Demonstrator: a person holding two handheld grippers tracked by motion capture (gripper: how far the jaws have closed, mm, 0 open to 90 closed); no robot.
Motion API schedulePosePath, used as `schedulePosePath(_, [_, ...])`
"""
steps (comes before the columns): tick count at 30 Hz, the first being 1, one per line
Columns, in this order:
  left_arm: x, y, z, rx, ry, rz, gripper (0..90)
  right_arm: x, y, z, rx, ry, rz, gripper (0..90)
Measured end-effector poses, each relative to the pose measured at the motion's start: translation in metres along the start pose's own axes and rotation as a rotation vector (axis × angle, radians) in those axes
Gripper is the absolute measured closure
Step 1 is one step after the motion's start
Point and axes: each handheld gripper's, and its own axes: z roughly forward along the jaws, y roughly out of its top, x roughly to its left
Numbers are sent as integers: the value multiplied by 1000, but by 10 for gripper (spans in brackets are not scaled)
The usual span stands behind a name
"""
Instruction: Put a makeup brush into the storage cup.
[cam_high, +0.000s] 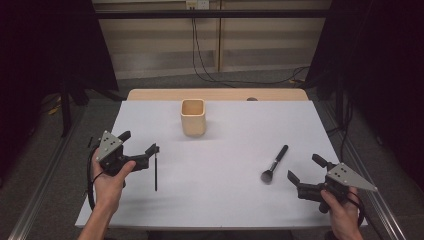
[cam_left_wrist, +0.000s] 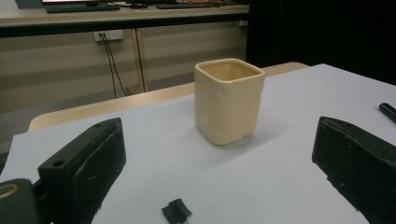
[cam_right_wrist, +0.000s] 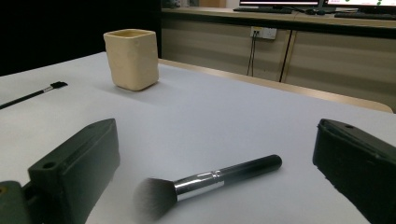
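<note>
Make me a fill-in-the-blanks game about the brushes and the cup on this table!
1. The cream cup stands upright and looks ____ inside.
2. The fluffy makeup brush lies in front of the ____ gripper.
3. The thin brush lies beside the ____ gripper.
4. Both grippers have their jaws ____.

Missing words: empty; right; left; open

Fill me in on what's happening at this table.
A person holds a gripper in each hand over a white table. The left gripper, jaws open, sits beside the thin black brush. The right gripper, jaws open, faces the black-handled powder brush with a silver collar. Neither brush is grasped yet. A cream square ceramic cup stands upright farther back, near the middle.
</note>
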Motion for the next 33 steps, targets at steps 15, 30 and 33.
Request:
schedulePosePath(15, [14, 12, 26, 68, 24, -30, 42, 0, 0, 5, 14, 13, -3, 1])
schedulePosePath(30, [16, 33, 39, 196, 91, -33, 57, -1, -1, 2, 24, 9, -3, 1])
schedulePosePath(33, [18, 35, 41, 226, 87, -35, 56, -1, -1, 2, 23, 10, -2, 1])
